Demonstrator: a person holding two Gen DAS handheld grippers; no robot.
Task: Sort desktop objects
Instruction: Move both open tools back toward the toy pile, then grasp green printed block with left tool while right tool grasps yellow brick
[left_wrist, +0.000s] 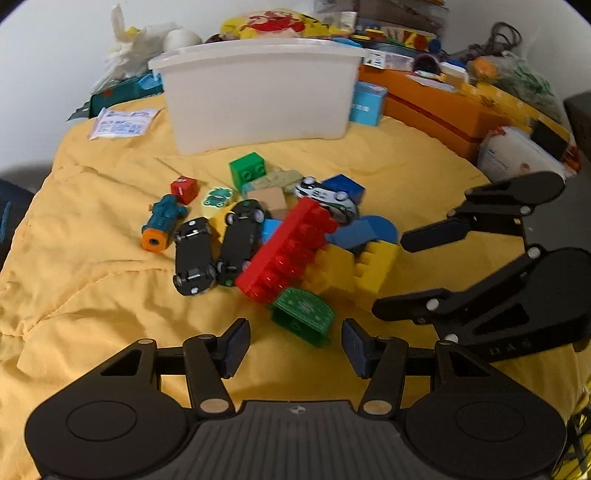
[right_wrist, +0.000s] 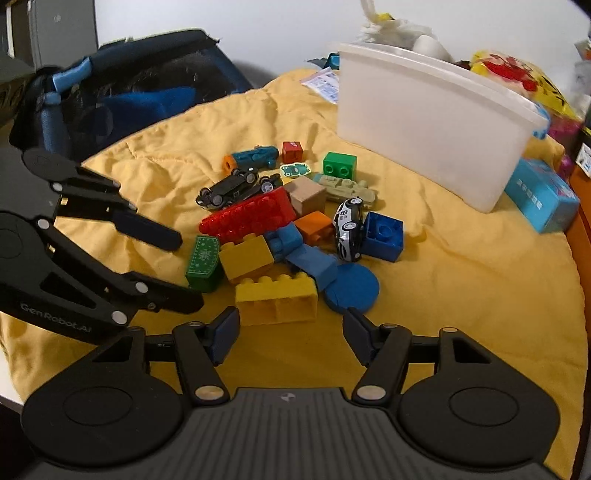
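Left wrist view, risk: toys lie heaped mid-cloth on the yellow cloth (left_wrist: 92, 295); the green arched block (left_wrist: 302, 313) sits nearest the left gripper (left_wrist: 295, 347), just under the red studded plate (left_wrist: 286, 251), so a careless close there would likely drag the plate and shift the yellow bricks (left_wrist: 351, 266).
Left wrist view, jaws: the left gripper's jaws stand apart, empty, touching nothing; the green block lies just ahead of them.
Right wrist view, risk: the yellow brick (right_wrist: 276, 300) lies closest to the right gripper (right_wrist: 291, 338), near the cloth's front edge; the blue round piece (right_wrist: 352, 290) touches its side and could get nudged or pinched along with it.
Right wrist view, jaws: apart, holding nothing, clear of the brick.
Right wrist view, destination: the white bin (right_wrist: 424, 122) stands toward the cloth's far edge, well apart from the heap.
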